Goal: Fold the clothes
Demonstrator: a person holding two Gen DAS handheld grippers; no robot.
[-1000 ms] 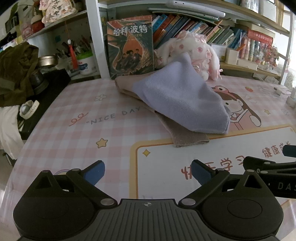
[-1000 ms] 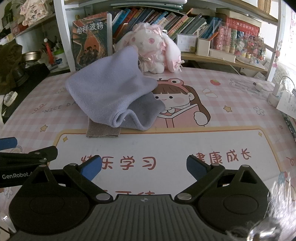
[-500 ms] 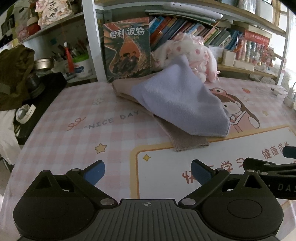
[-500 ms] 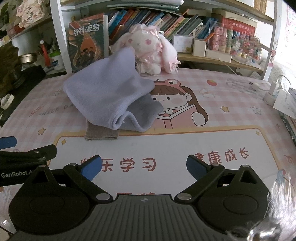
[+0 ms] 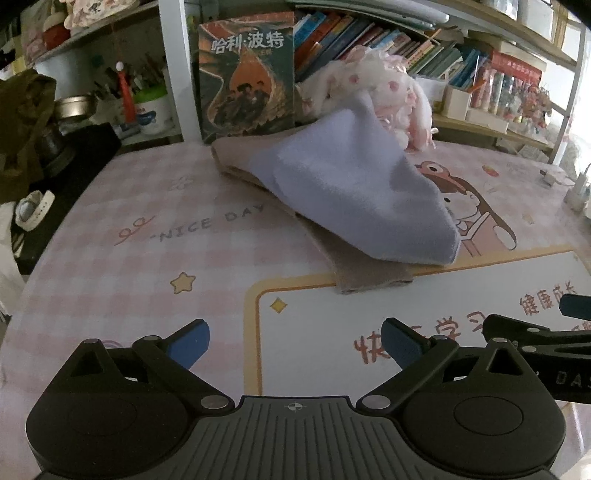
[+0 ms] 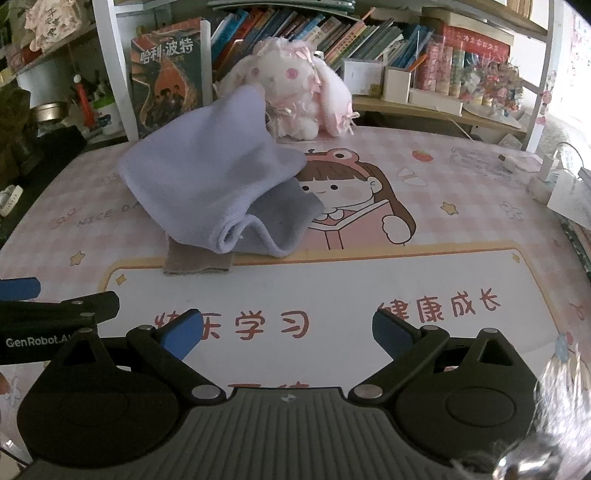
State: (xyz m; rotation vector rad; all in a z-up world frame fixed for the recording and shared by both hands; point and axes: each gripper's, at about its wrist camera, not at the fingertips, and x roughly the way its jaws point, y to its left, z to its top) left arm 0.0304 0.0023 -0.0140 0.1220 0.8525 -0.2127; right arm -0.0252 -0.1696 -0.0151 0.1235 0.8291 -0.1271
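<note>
Resting on the far-centre part of the pink checked cartoon-print worktop, the lavender fleece garment lies loosely bunched, its far corner raised against the white-and-pink plush rabbit behind it. The lavender fleece garment partly covers a beige knit cloth lying flat beneath it; the near end of the beige knit cloth projects toward the tongs and overlaps the yellow border of the white printed panel.

The left tongs hover over the near worktop, released, blue-padded fingers spread wide with nothing between them. The right tongs hover just beside them, likewise released and grasping nothing. Both tongs are well apart from the garment.

In the left wrist view, the right tongs appear at the right edge. In the right wrist view, the left tongs appear at the left edge.

A dark hardcover book with Chinese title stands upright on the far left, just beside the plush rabbit. A bookshelf with coloured book spines runs along the far side.
</note>
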